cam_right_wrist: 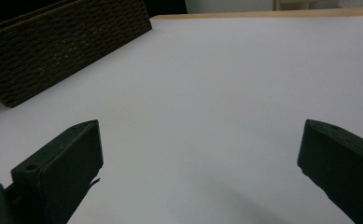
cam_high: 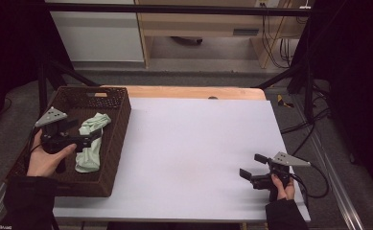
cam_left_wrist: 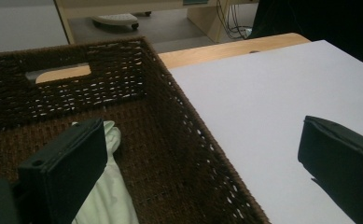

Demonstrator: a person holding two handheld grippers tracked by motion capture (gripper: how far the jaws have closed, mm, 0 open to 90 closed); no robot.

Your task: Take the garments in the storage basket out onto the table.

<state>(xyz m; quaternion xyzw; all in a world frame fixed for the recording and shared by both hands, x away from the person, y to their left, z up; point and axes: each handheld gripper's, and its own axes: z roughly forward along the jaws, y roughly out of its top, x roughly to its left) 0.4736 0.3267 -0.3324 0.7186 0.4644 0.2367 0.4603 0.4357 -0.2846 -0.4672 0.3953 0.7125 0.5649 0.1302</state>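
High view: a dark brown woven basket point(cam_high: 114, 143) stands at the left edge of a white table surface point(cam_high: 193, 148), with a strip of light wood point(cam_high: 193, 92) showing along the far edge. Inside the basket lies a crumpled pale green cloth point(cam_high: 92, 141), stretched from the basket's middle toward its near wall.

The left gripper point(cam_high: 86, 136), held in the person's left hand point(cam_high: 47, 158), hangs over the basket interior with its jaws pointing toward the right wall. The cloth lies directly beneath and just beside the jaw tips; whether the jaws touch it cannot be told from this view.

Left gripper view: the two black jaws stand wide apart with nothing between them. One jaw sits over the basket floor with the pale green cloth point(cam_left_wrist: 107, 186) just behind and below it; the other jaw hangs out over the white table, so that the basket's right wall point(cam_left_wrist: 188, 135) runs through the gap between the jaws. A cut-out handle point(cam_left_wrist: 62, 73) shows in the far wall.

The right gripper point(cam_high: 251, 167), held in the person's right hand point(cam_high: 282, 188), rests low at the near right of the table, well apart from basket and cloth, with its jaws pointing left.

Right gripper view: its jaws are spread wide and hold nothing; bare white table lies between them, and the basket's outer wall point(cam_right_wrist: 62, 46) shows far off.
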